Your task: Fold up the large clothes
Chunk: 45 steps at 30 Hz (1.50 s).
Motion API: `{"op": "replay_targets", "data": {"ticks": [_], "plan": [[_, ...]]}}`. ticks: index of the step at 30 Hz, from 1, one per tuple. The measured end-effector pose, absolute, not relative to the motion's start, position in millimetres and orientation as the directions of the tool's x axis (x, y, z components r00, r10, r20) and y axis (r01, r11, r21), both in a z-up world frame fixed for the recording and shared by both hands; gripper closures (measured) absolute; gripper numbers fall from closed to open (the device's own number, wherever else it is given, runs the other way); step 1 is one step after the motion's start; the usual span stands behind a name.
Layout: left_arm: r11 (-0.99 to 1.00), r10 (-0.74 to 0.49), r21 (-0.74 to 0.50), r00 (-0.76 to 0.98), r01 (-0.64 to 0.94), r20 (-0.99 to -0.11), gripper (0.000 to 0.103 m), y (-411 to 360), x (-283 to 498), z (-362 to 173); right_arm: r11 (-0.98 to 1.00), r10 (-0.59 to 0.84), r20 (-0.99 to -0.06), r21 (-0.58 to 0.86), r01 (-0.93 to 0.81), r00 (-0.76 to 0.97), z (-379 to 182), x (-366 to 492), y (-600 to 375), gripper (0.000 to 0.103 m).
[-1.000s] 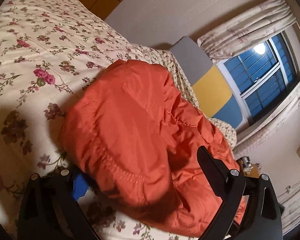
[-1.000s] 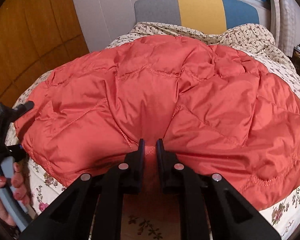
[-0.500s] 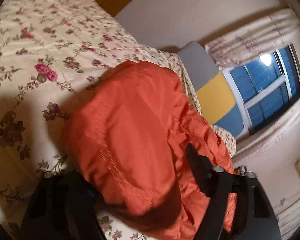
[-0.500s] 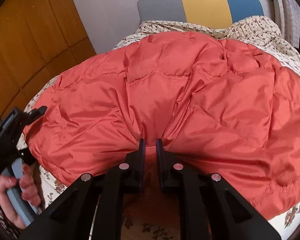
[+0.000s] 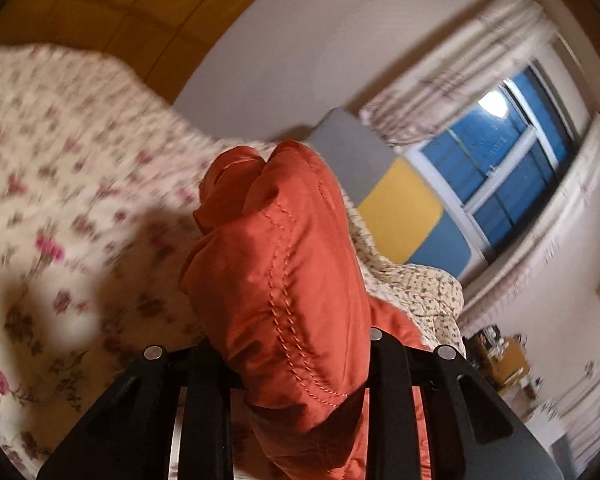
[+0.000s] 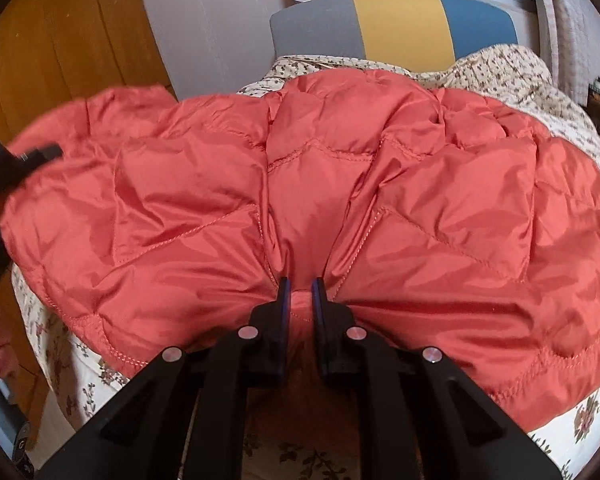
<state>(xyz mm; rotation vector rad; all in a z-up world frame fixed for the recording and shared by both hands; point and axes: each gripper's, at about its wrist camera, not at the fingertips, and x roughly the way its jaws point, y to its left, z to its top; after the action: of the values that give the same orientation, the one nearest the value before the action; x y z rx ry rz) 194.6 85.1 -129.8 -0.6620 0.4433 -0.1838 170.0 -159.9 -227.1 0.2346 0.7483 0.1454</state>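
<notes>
My right gripper (image 6: 299, 294) is pinched shut on the near hem of the orange quilted down jacket (image 6: 308, 200), a tuck of fabric bunched between the narrow jaws; my left gripper (image 5: 290, 356) has a thick puffy edge of the same jacket (image 5: 276, 272) standing up between its fingers and looks clamped on it, though the fingertips are buried in fabric. In the right wrist view that left gripper (image 6: 4, 176) sits at the jacket's far left edge, which rides up off the bed there, so I judge I am at the start of a fold: two holds taken, one side lifted, nothing laid over yet. The next move, I think, calls for carrying the lifted side across the body of the jacket while the right hold stays low as an anchor, keeping both edges level so the slippery padding does not slump or twist.

The jacket lies spread across a bed under a cream floral bedspread (image 6: 588, 432); beyond it stands a headboard (image 6: 396, 28) in grey, yellow and blue panels; behind that a window (image 5: 512, 152) with pale patterned curtains (image 5: 440, 100); a wooden wardrobe (image 6: 60, 44) stands at the left beside a plain wall (image 5: 300, 52); the left view is blurred.
</notes>
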Motion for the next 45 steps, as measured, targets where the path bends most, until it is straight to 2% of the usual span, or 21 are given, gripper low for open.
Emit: {"op": "replay_targets", "data": {"ticks": [7, 11, 13, 14, 15, 17, 25, 28, 36, 45], "plan": [[0.846, -0.377, -0.491, 0.884, 0.207, -0.277, 0.078, 25.7, 180.8, -79.5, 0.945, 0.259, -0.661, 0.323, -0.045, 0.704, -224.8, 172.2, -168.5, 0.093], [0.889, -0.411, -0.334, 0.868, 0.315, -0.277, 0.078, -26.4, 171.6, -61.1, 0.916, 0.322, -0.657, 0.398, -0.050, 0.681, -219.1, 177.3, -186.5, 0.092], [0.891, -0.424, -0.294, 0.863, 0.345, -0.273, 0.078, -42.4, 170.0, -57.9, 0.883, 0.361, -0.623, 0.467, -0.041, 0.694, -212.0, 167.9, -200.7, 0.087], [0.893, -0.428, -0.274, 0.861, 0.356, -0.274, 0.078, -50.4, 169.4, -56.8, 0.875, 0.362, -0.603, 0.483, -0.036, 0.711, -206.7, 163.9, -209.0, 0.081], [0.895, -0.428, -0.260, 0.861, 0.362, -0.276, 0.078, -55.0, 169.3, -57.2, 0.870, 0.354, -0.577, 0.493, -0.032, 0.736, -200.4, 154.8, -217.3, 0.075], [0.898, -0.431, -0.229, 0.857, 0.376, -0.283, 0.078, -67.5, 170.1, -58.0, 0.881, 0.309, -0.557, 0.473, -0.012, 0.771, -189.0, 139.6, -230.6, 0.072], [0.882, -0.470, -0.129, 0.834, 0.453, -0.288, 0.078, -102.1, 159.0, -72.2, 0.891, 0.040, -0.571, 0.392, 0.230, 0.820, -169.4, 93.4, -312.7, 0.071], [0.871, -0.488, -0.108, 0.820, 0.479, -0.298, 0.078, -117.6, 156.4, -76.6, 0.877, -0.008, -0.586, 0.386, 0.287, 0.810, -172.0, 82.4, -330.9, 0.071], [0.838, -0.525, -0.048, 0.778, 0.544, -0.346, 0.077, -160.5, 153.4, -100.0, 0.871, 0.007, -0.613, 0.392, 0.296, 0.790, -183.4, 77.4, -339.1, 0.072], [0.788, -0.560, 0.015, 0.726, 0.616, -0.400, 0.076, -202.1, 144.5, -128.0, 0.834, 0.055, -0.611, 0.463, 0.300, 0.789, -193.3, 65.2, -355.4, 0.072]]}}
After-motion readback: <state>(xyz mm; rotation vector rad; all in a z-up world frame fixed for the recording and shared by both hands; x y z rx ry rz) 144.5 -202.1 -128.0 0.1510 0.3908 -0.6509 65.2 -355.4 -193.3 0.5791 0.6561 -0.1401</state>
